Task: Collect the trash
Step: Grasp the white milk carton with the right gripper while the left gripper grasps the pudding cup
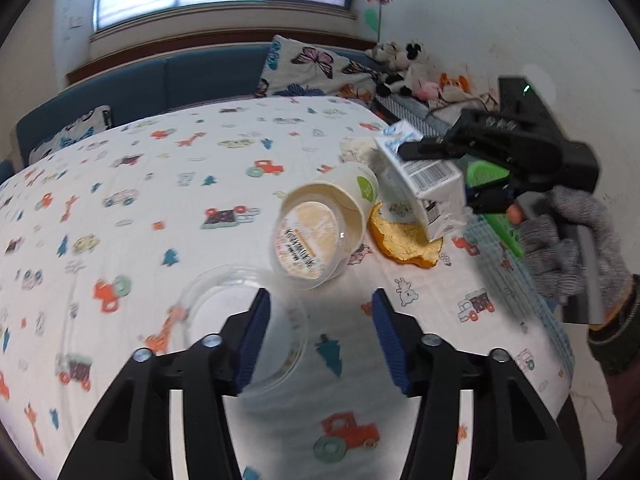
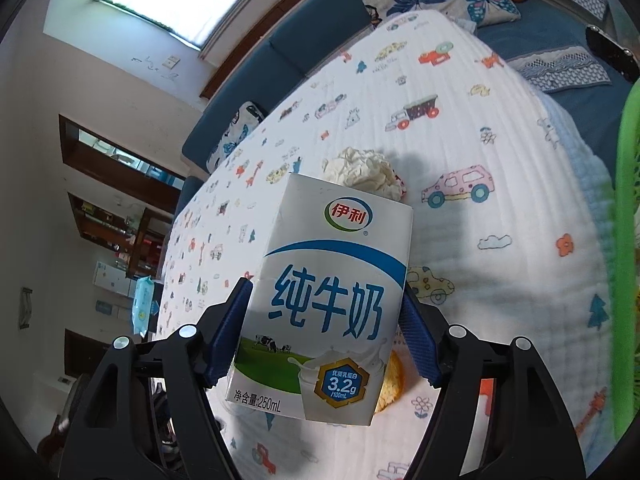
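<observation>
My left gripper [image 1: 320, 320] hangs open over the patterned tablecloth [image 1: 140, 200], with nothing pressed between its blue pads. Its left finger overlaps a clear round plastic lid [image 1: 212, 304] lying on the cloth. Just beyond it, a paper cup [image 1: 352, 196] lies on its side with a clear pudding cup [image 1: 308, 244] at its mouth. An orange peel [image 1: 404, 240] lies to the right of them, and a crumpled paper ball [image 2: 362, 172] lies farther back. My right gripper [image 2: 326, 328] is shut on a white and blue milk carton [image 2: 328, 264], held tilted above the peel.
A green basket [image 2: 628, 240] stands at the table's right edge, beside a gloved hand [image 1: 568, 248]. A blue bench with butterfly cushions [image 1: 316, 68] and stuffed toys [image 1: 400, 64] runs behind the table. A pack of wipes [image 2: 142, 300] sits at the far end.
</observation>
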A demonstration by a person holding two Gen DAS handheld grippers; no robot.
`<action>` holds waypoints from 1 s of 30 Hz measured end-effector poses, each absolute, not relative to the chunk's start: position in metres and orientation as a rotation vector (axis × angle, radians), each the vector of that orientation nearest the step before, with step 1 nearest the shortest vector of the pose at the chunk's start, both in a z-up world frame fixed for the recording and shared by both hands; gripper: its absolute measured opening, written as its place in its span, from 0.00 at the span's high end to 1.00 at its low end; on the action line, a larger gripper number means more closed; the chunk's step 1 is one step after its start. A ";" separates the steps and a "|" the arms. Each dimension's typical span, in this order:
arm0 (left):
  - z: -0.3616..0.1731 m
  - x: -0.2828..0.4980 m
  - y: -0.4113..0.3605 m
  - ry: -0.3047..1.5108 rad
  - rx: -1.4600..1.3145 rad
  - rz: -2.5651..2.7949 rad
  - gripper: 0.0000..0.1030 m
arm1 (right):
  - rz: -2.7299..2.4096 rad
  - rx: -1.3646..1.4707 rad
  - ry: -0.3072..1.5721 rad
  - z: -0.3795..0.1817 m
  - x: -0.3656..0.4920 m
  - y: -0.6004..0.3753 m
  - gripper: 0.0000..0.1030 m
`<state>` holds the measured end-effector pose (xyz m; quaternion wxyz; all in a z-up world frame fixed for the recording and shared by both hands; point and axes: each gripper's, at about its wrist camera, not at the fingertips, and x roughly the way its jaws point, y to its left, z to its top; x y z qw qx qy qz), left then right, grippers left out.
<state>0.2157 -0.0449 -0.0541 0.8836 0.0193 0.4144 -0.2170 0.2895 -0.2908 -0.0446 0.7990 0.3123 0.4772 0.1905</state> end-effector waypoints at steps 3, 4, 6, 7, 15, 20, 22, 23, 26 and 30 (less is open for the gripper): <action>-0.057 0.226 -0.053 0.858 0.064 -0.462 0.60 | 0.412 0.669 1.010 -0.040 0.283 -0.295 0.31; -0.058 0.228 -0.054 0.855 0.064 -0.467 0.61 | 0.412 0.667 1.006 -0.038 0.282 -0.296 0.31; -0.059 0.237 -0.056 0.856 0.052 -0.479 0.63 | 0.411 0.658 0.998 -0.035 0.277 -0.298 0.31; -0.060 0.241 -0.057 0.858 0.048 -0.483 0.64 | 0.409 0.654 0.996 -0.034 0.276 -0.298 0.31; -0.068 0.253 -0.062 0.865 0.068 -0.499 0.73 | 0.413 0.645 0.980 -0.027 0.266 -0.303 0.31; -0.071 0.254 -0.063 0.858 0.073 -0.509 0.78 | 0.407 0.639 0.979 -0.027 0.262 -0.304 0.31; -0.072 0.254 -0.065 0.857 0.076 -0.518 0.82 | 0.404 0.638 0.979 -0.026 0.259 -0.304 0.31; -0.073 0.253 -0.066 0.855 0.079 -0.521 0.86 | 0.403 0.639 0.980 -0.026 0.258 -0.305 0.31; -0.074 0.252 -0.068 0.845 0.093 -0.525 0.88 | 0.397 0.630 0.977 -0.025 0.253 -0.306 0.31; -0.070 0.247 -0.067 0.836 0.091 -0.527 0.89 | 0.386 0.617 0.971 -0.023 0.245 -0.310 0.31</action>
